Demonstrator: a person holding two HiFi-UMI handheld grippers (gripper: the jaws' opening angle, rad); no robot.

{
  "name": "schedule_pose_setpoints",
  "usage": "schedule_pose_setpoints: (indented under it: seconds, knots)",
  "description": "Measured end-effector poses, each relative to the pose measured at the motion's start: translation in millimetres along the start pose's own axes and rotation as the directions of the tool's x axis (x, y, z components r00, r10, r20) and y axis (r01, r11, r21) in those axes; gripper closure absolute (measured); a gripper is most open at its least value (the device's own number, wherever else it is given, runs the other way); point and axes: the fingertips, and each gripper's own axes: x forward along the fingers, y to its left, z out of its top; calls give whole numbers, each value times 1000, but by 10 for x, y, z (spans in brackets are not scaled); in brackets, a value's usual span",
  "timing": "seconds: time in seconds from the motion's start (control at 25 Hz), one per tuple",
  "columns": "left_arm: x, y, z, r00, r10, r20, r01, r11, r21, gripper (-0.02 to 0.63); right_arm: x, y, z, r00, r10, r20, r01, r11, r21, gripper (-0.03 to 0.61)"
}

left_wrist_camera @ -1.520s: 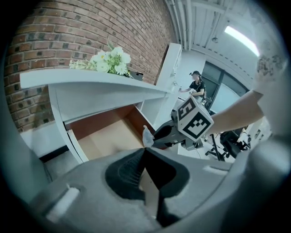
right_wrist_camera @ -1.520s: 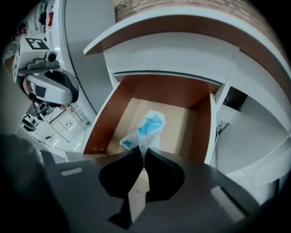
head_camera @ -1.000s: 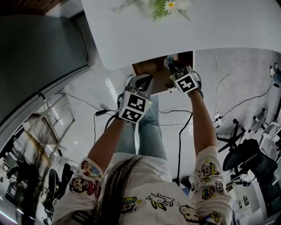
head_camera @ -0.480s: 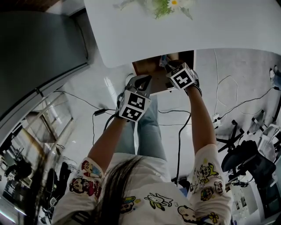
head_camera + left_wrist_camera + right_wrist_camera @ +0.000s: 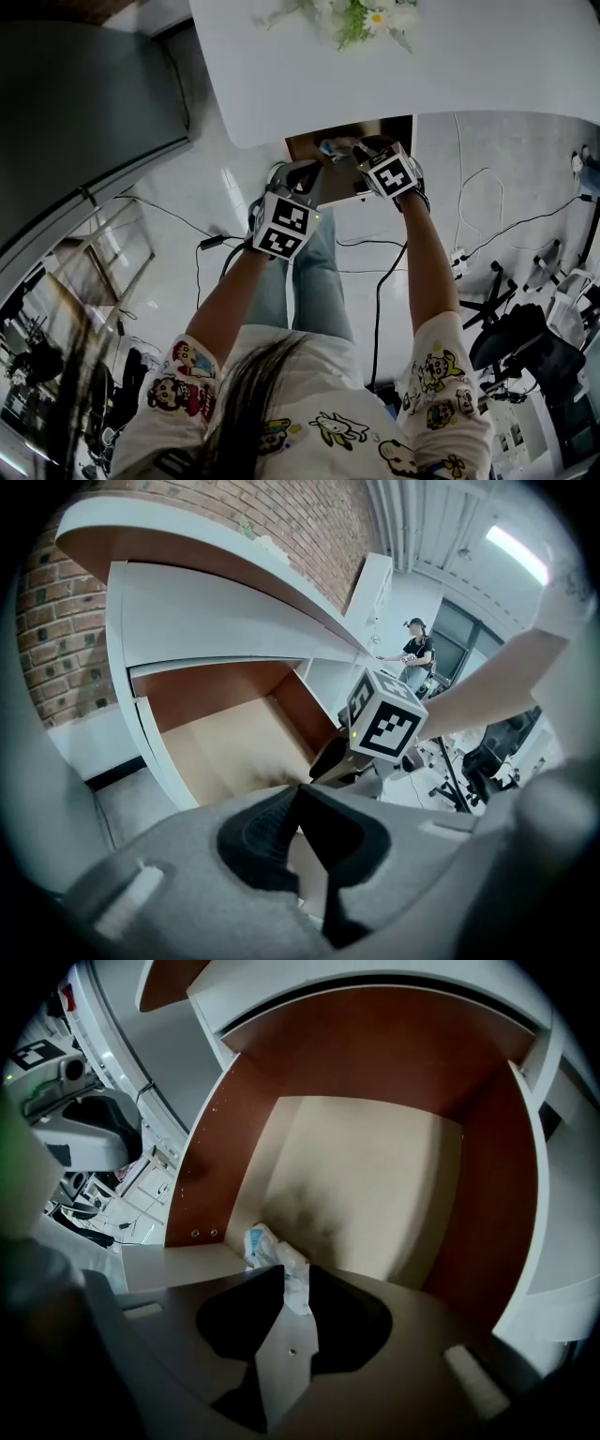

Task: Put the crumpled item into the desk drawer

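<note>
The left gripper (image 5: pixel 300 787) is squeezed shut with nothing in it. It sits just in front of the open drawer (image 5: pixel 225 742), under the white desk (image 5: pixel 450 66). The crumpled paper (image 5: pixel 272 1249) is white and blue. It is low inside the drawer, close to the front wall. The right gripper (image 5: pixel 296 1277) is over the drawer and pinches one end of the crumpled paper between its jaws.
</note>
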Motion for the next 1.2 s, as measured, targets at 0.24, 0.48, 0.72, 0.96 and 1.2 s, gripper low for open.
schedule_pose_setpoints:
  seconds: [0.24, 0.48, 0.72, 0.96, 1.2]
  knots:
    - [-108, -4, 136, 1000, 6, 23, -6, 1000, 14, 612, -218, -64, 18, 999, -41, 28, 40, 998, 43, 485]
    - [-332, -92, 369, 999, 9, 47, -11, 999, 39, 612, -713, -54, 127, 991, -86, 98, 79, 994, 75, 485]
    - [-716, -264, 852, 995, 2, 104, -10, 997, 72, 612, -1546, -46, 365, 947, -186, 263, 147, 976, 160, 483]
    - [-1170, -444, 1457, 981, 3, 196, -23, 994, 104, 612, -2520, 2, 607, 862, -286, 418, 211, 953, 217, 485]
    - [-1709, -697, 2027, 950, -17, 312, -21, 993, 118, 612, -3553, 201, 866, 733, -364, 575, 261, 930, 257, 488]
